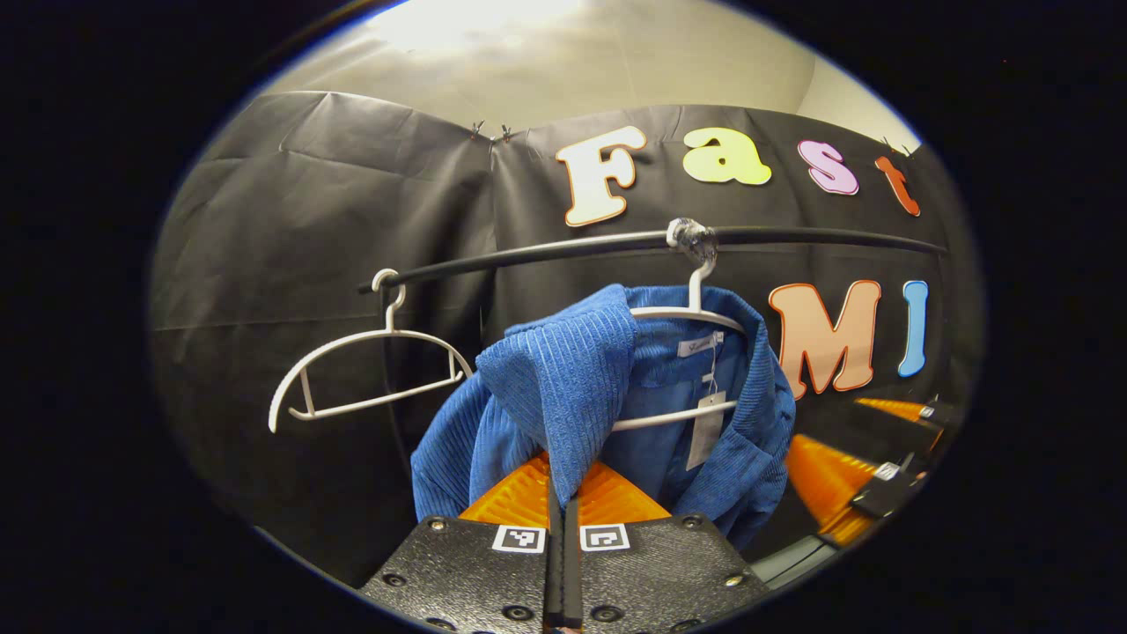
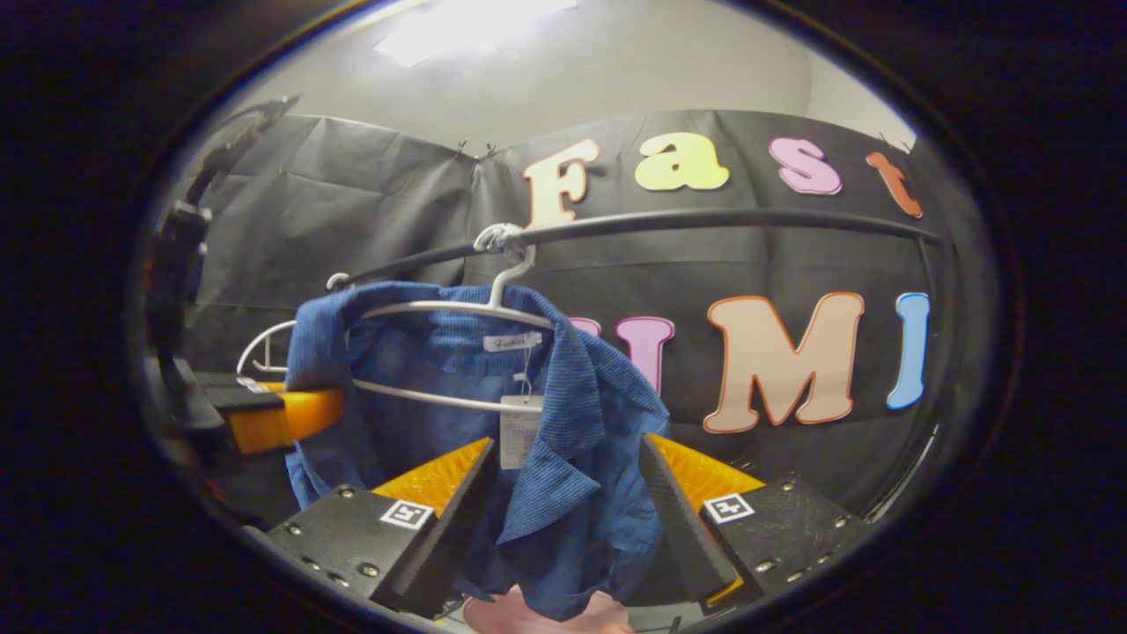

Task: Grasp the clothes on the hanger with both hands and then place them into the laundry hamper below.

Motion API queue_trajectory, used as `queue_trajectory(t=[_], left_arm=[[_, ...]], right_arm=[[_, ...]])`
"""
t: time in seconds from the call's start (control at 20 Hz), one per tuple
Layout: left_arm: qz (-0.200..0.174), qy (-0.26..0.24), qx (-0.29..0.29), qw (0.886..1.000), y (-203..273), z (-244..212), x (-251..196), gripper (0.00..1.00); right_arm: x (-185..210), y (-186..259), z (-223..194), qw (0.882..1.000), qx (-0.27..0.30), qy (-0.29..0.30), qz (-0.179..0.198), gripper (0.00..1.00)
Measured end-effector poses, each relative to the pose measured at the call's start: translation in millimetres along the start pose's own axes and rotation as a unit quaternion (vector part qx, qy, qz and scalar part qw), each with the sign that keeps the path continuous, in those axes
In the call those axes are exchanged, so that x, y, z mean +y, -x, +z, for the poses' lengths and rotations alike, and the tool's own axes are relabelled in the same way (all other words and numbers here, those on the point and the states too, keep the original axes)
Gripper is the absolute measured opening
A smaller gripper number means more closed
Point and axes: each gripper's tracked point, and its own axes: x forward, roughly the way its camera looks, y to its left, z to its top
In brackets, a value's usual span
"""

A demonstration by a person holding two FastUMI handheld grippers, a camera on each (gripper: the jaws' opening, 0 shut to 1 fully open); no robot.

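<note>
so, in the left gripper view, an empty white hanger [image 1: 365, 374] hangs at the left end of the black rail [image 1: 546, 251], tilted, apart from the clothes. further right the blue corduroy shirt [image 1: 563, 387] hangs on a second white hanger [image 1: 691, 313], whose hook is wrapped in tape at the rail. a paper tag [image 1: 706, 430] dangles inside the collar; its print is too small to make out. the left tongs [image 1: 562, 519] are closed together on a fold of the shirt's left shoulder, cloth pinched between both fingers, the fold draping over their tips and hiding them. at the far right edge the other tongs show in part, cut off by the rim.

in the right gripper view, the left tongs [image 2: 299, 414] show at the left edge, against the shirt's [image 2: 563, 493] shoulder; the exact contact is hard to see. the hanger [image 2: 440, 308] under the shirt and the rail [image 2: 704, 220] run across the middle. the right tongs [image 2: 568, 515] stand wide apart, the right lapel hanging between the fingers [image 2: 440, 480] without either one clearly pressing on it. a hand [image 2: 528, 612] peeks in at the bottom edge, mostly cut off.
</note>
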Motion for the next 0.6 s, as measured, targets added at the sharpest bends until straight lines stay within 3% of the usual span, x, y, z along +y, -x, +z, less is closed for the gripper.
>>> queue_trajectory(t=[0.25,0.6], left_arm=[[0.018,0.007,-0.001,1.000,-3,8,23,0.00],[0.035,0.004,-0.011,0.999,-8,21,46,0.02]], right_arm=[[8,-47,-19,0.999,0.006,-0.035,-0.018,0.95],[-7,-88,-48,0.994,0.033,-0.064,-0.087,0.92]])
